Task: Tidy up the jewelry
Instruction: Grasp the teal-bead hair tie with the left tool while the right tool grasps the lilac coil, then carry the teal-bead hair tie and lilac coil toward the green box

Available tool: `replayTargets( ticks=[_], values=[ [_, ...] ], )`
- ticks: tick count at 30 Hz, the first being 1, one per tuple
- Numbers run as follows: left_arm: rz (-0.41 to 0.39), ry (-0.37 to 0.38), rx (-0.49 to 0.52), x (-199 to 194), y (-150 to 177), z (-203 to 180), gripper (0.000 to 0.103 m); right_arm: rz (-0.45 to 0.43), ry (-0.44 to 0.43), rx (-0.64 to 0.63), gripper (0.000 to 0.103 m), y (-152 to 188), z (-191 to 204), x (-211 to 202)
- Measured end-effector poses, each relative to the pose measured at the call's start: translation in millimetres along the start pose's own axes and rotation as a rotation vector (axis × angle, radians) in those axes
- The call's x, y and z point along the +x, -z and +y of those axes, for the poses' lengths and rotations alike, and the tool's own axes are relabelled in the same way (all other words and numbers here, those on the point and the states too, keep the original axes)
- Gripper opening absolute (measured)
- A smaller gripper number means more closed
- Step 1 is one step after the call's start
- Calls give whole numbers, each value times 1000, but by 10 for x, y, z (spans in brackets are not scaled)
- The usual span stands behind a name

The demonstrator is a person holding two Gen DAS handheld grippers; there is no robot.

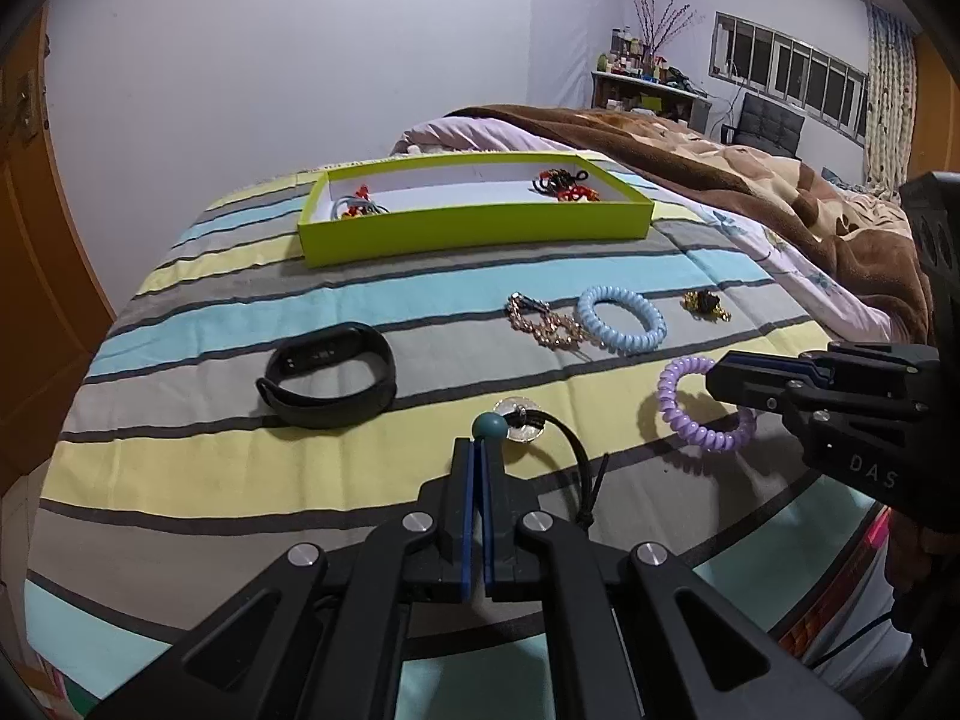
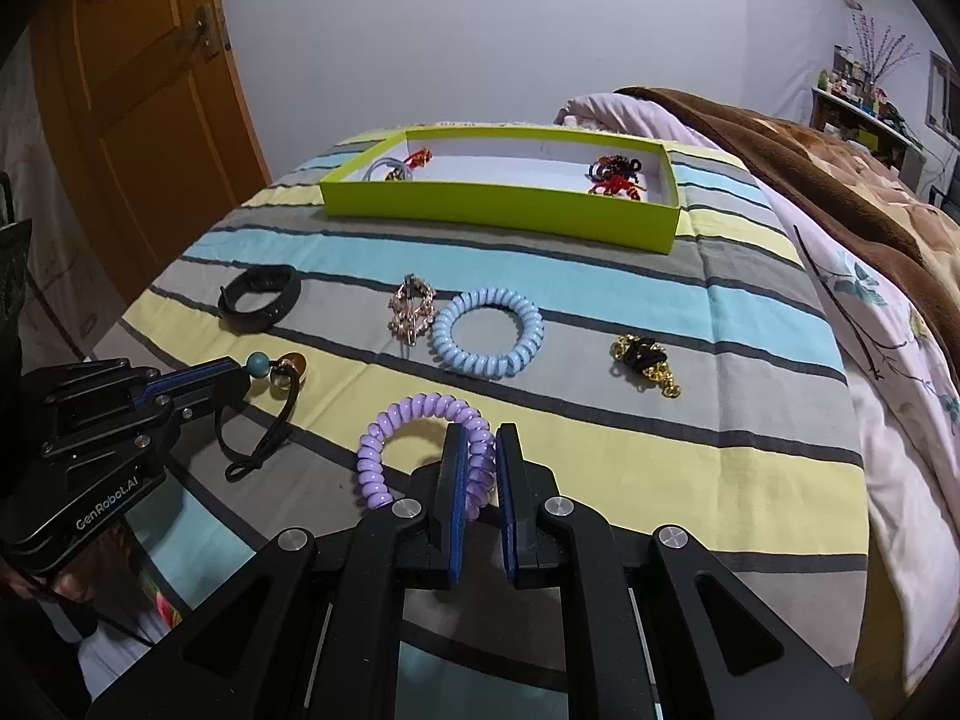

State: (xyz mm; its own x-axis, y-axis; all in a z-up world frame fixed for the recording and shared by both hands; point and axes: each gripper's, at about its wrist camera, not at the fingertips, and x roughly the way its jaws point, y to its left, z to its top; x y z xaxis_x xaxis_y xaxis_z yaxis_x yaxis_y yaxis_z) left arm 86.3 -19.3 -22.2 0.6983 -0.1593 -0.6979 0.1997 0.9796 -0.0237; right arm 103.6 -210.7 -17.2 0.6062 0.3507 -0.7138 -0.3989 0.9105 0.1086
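2 grippers slant down over the bed: left gripper jaws pinch the beaded cord, right gripper jaws clamp the purple coil.

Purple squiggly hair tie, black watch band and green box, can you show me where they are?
purple hair tie (image 2: 384,426), right wrist view, on its left coils.
black watch band (image 1: 336,381), left wrist view, on its near strap.
green box (image 1: 474,228), left wrist view, on its front wall.

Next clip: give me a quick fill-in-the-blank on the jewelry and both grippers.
1. The right gripper is shut on the ___ spiral hair tie.
2. The left gripper pinches a black cord carrying a ___ bead.
3. The black wristband lies ___ the green box.

Missing: purple; teal; outside
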Motion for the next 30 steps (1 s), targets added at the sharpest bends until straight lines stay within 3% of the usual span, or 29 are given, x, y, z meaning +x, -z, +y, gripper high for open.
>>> replayTargets(
  ticks=[17,30],
  values=[
    [-76,3,-28,-184,-239,86,2,-67,27,36,10,-150,-128,-223],
    [-142,-21,-51,-135,-636,255,2,-111,56,9,10,-490,-206,-175]
  ],
)
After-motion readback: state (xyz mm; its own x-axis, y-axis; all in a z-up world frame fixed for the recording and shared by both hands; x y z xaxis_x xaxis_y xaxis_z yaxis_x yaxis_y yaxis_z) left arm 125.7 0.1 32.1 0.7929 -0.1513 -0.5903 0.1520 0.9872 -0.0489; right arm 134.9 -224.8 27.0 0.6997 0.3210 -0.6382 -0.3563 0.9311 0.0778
